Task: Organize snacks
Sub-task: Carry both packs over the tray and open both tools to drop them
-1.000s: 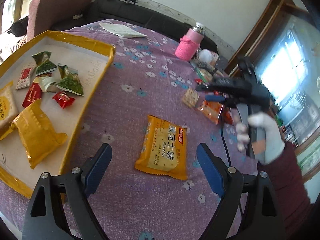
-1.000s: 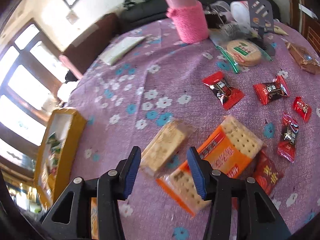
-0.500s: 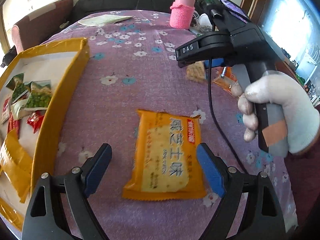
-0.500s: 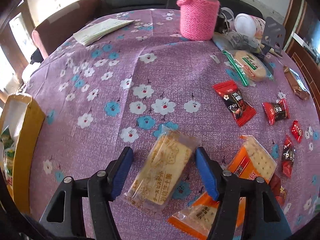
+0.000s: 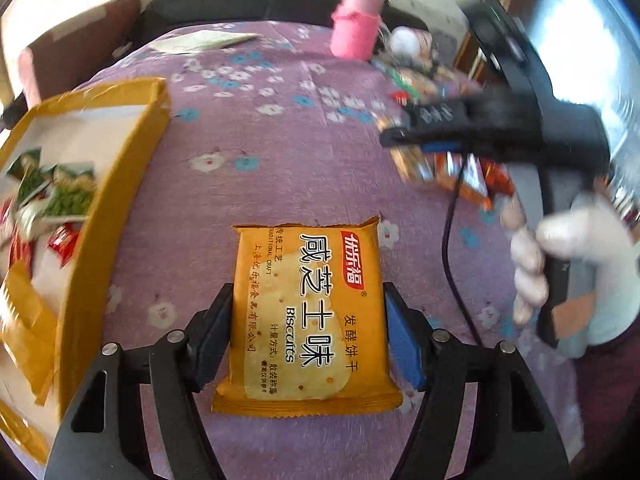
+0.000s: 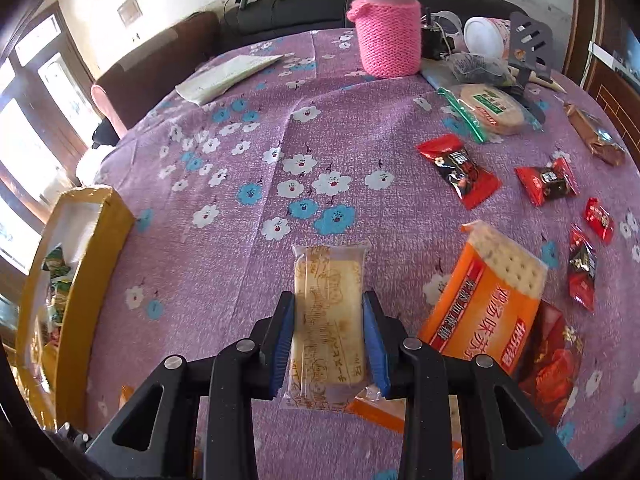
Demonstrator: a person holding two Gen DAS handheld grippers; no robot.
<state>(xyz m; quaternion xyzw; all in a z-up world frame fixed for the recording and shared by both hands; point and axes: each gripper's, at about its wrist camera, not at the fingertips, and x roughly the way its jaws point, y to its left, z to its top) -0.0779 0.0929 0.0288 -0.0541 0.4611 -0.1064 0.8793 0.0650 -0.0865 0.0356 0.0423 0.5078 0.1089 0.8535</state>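
Note:
My left gripper (image 5: pixel 308 336) is shut on an orange biscuit packet (image 5: pixel 308 312) that lies on the purple flowered tablecloth. My right gripper (image 6: pixel 329 340) is shut on a pale clear-wrapped biscuit pack (image 6: pixel 328 320); it also shows from the side in the left wrist view (image 5: pixel 440 140), held by a white-gloved hand. A yellow-rimmed box (image 5: pixel 120 184) with several small snack packets stands at the left; its edge shows in the right wrist view (image 6: pixel 92 264).
An orange cracker pack (image 6: pixel 488 304) and several red candies (image 6: pixel 460 168) lie to the right. A pink knitted bottle (image 6: pixel 386 28), a round cracker pack (image 6: pixel 488 110), a white cup (image 6: pixel 484 36) and a folded paper (image 6: pixel 228 76) are at the back.
Both grippers have moved forward and closed: the left onto the orange biscuit packet, the right onto the pale biscuit pack, which now sits straight between its fingers.

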